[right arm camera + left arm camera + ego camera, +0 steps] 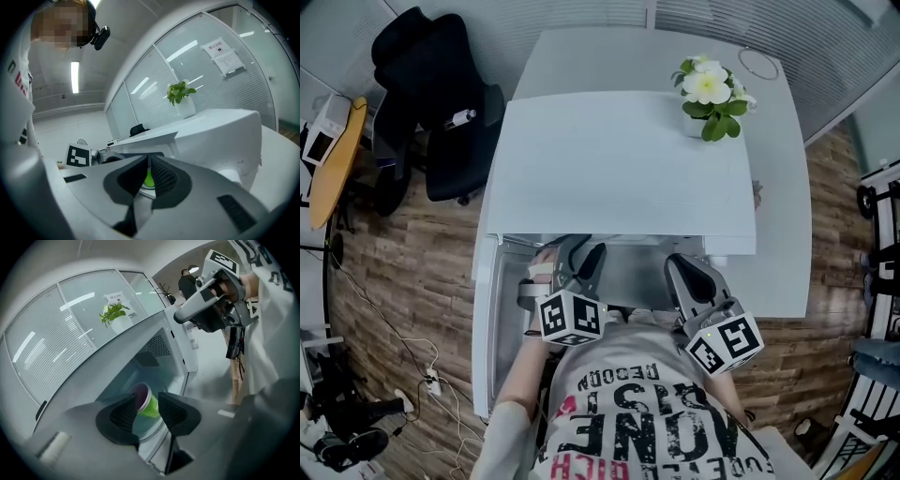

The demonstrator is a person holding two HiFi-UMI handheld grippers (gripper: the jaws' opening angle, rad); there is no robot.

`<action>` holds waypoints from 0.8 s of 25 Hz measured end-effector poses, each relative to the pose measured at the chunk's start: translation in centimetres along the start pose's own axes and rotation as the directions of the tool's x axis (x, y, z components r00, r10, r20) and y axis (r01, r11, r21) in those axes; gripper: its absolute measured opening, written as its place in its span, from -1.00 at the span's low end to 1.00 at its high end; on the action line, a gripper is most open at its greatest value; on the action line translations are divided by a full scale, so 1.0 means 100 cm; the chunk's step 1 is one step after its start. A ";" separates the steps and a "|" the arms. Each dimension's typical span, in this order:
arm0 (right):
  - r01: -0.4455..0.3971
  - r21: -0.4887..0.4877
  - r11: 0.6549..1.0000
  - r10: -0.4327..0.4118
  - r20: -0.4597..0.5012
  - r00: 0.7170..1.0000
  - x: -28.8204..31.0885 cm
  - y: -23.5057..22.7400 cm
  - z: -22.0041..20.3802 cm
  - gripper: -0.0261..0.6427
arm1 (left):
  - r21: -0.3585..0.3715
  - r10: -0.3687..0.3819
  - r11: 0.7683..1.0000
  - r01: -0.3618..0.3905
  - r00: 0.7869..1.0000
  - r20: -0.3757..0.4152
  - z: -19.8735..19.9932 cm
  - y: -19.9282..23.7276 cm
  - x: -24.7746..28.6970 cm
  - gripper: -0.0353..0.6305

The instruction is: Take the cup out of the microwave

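The white microwave [619, 159] stands open, its door [487, 319] swung out to the left. Inside, on the turntable, sits a green cup [150, 408] with a dark top, tilted in the left gripper view. My left gripper [147, 400] points down into the cavity with its jaws open. The cup lies beyond the gap, apart from both pads. In the head view the left gripper [579, 251] is at the cavity mouth. My right gripper [686, 267] hovers at the front right, shut with nothing in it. A sliver of the green cup [149, 179] shows past the right gripper [148, 161].
A potted plant [711, 94] stands at the microwave's back right. The microwave rests on a white table [787, 187]. A black office chair [431, 103] is at the left, with cables on the wooden floor [394, 309]. The person's torso is close to the open door.
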State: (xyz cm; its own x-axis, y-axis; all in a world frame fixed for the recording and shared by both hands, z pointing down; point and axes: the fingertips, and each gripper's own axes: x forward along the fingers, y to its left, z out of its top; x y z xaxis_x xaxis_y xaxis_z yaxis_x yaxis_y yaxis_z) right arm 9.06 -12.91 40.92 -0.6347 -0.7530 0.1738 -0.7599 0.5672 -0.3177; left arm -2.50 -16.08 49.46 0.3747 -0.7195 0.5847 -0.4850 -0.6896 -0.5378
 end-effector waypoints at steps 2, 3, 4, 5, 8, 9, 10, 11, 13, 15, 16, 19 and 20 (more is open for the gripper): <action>0.003 0.003 1.000 -0.003 0.002 1.000 0.000 0.000 0.000 -0.84 | 0.007 -0.003 1.000 0.003 1.000 0.000 0.001 0.000 0.002 -0.45; 0.005 0.004 1.000 -0.005 0.003 1.000 0.000 -0.001 0.001 -0.84 | 0.012 -0.003 1.000 0.003 1.000 -0.001 0.001 0.000 0.003 -0.45; 0.007 0.005 1.000 -0.007 0.004 1.000 0.000 -0.001 0.001 -0.84 | 0.020 -0.003 1.000 0.003 1.000 -0.003 0.001 0.001 0.004 -0.45; 0.010 0.005 1.000 -0.010 0.005 1.000 0.000 -0.002 0.001 -0.84 | 0.030 -0.004 1.000 0.004 1.000 -0.004 0.001 0.001 0.006 -0.45; 0.019 0.007 1.000 -0.019 0.006 1.000 -0.001 -0.005 0.001 -0.84 | 0.075 -0.012 0.997 0.013 1.000 -0.012 0.001 0.000 0.011 -0.45; 0.022 0.008 1.000 -0.022 0.006 1.000 -0.001 -0.006 0.001 -0.84 | 0.095 -0.016 0.995 0.018 1.000 -0.018 0.000 -0.001 0.013 -0.45; 0.026 0.009 1.000 -0.026 0.006 1.000 -0.002 -0.006 0.000 -0.84 | 0.115 -0.020 0.993 0.022 0.999 -0.025 -0.001 -0.003 0.015 -0.45; 0.029 0.009 1.000 -0.029 0.005 1.000 -0.003 -0.006 0.000 -0.84 | 0.131 -0.023 0.991 0.026 0.999 -0.031 -0.001 -0.004 0.016 -0.45; 0.034 0.009 0.999 -0.035 0.006 0.999 -0.003 -0.006 0.001 -0.84 | 0.147 -0.029 0.989 0.034 0.999 -0.037 -0.002 -0.005 0.019 -0.45; 0.038 0.009 0.999 -0.038 0.008 0.999 -0.003 -0.006 0.001 -0.84 | 0.156 -0.034 0.987 0.039 0.999 -0.035 -0.003 -0.006 0.022 -0.45; 0.039 0.009 0.999 -0.040 0.009 0.999 -0.003 -0.006 0.001 -0.84 | 0.156 -0.036 0.987 0.041 0.999 -0.037 -0.004 -0.006 0.023 -0.44; 0.044 0.010 0.999 -0.044 0.009 0.999 -0.002 -0.007 0.002 -0.84 | 0.156 -0.042 0.986 0.049 0.998 -0.049 -0.006 -0.005 0.025 -0.45; 0.046 0.011 0.999 -0.046 0.009 0.999 -0.002 -0.007 0.001 -0.84 | 0.166 -0.043 0.985 0.050 0.998 -0.049 -0.007 -0.005 0.027 -0.45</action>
State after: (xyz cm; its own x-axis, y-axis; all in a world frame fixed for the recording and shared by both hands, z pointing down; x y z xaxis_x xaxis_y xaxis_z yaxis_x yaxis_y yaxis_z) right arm 9.73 -13.18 40.96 -0.5977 -0.7812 0.1802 -0.7867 0.5282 -0.3194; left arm -1.76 -17.59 51.72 0.3555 -0.6844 0.6366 -0.3278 -0.7291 -0.6008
